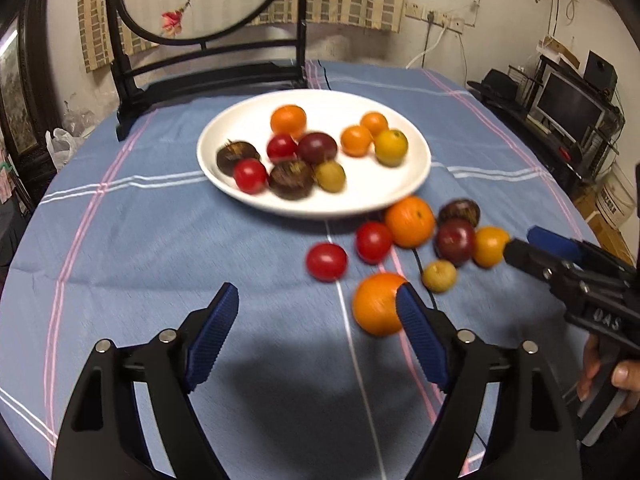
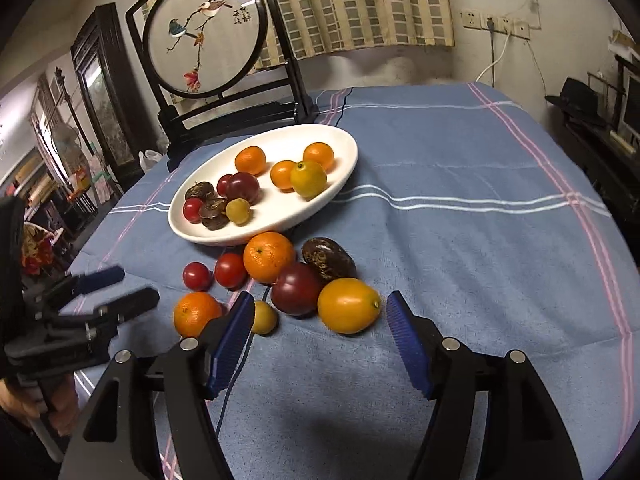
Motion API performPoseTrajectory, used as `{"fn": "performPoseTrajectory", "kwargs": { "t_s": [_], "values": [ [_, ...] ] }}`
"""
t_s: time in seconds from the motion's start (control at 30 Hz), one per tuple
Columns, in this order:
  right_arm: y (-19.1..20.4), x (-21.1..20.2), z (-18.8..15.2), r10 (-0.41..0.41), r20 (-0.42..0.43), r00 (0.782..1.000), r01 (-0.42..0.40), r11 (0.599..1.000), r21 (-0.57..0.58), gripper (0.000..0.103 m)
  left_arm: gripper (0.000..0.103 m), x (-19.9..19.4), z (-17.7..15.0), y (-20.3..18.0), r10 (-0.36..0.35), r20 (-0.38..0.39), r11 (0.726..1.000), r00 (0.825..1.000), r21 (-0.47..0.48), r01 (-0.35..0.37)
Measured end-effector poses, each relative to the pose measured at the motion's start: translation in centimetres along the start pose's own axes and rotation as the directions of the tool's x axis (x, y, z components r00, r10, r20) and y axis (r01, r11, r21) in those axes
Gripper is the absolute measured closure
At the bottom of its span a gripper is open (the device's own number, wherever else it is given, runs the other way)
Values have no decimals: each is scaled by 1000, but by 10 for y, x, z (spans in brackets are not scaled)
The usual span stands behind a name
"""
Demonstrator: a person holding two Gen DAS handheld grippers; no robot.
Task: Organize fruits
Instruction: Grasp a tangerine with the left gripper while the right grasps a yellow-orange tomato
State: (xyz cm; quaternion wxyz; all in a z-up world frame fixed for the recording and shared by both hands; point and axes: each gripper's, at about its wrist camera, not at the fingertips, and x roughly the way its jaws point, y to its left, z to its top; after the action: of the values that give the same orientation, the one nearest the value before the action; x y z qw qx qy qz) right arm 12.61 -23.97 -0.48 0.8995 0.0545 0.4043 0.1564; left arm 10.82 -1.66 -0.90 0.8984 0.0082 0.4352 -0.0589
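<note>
A white plate (image 1: 360, 196) holds several small fruits: oranges, red tomatoes, dark plums and brown ones; it also shows in the right wrist view (image 2: 340, 184). More fruit lies loose on the blue cloth in front of it. My left gripper (image 1: 318, 304) is open and empty, its right finger beside a small orange (image 1: 374, 304). My right gripper (image 2: 320, 316) is open and empty, with a yellow-orange oval fruit (image 2: 348, 310) just ahead between its fingers. A dark red plum (image 2: 296, 288), a brown fruit (image 2: 328, 258) and a bigger orange (image 2: 269, 256) lie behind it.
A black-framed round embroidered screen (image 2: 204, 36) stands at the table's far edge behind the plate. The blue striped tablecloth (image 2: 480, 240) covers the table. Shelves with a monitor (image 1: 568, 106) stand off to the right.
</note>
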Motion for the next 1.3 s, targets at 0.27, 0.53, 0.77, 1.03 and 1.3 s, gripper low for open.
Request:
{"fn": "performPoseTrajectory", "kwargs": {
  "t_s": [0.27,0.53,0.77,1.03,1.3],
  "values": [
    [-7,1,-4,-37,0,999,37,999,-23,33,24,20,-14,-25,-32,-58,999,998,42,34],
    [-12,-7,-2,-3,16,1000,3,1000,12,31,34,49,-13,-32,-27,-109,999,994,32,31],
    [-16,-6,-3,-10,11,1000,9,1000,28,31,60,54,-4,-37,-35,-61,998,998,40,38],
    [-9,12,-9,-69,-74,995,66,997,-46,31,60,39,-10,-26,-57,-10,997,998,45,57],
    [-5,31,-17,-149,-126,981,133,983,-122,31,60,40,-8,-13,-110,-43,994,993,-5,110]
  ]
}}
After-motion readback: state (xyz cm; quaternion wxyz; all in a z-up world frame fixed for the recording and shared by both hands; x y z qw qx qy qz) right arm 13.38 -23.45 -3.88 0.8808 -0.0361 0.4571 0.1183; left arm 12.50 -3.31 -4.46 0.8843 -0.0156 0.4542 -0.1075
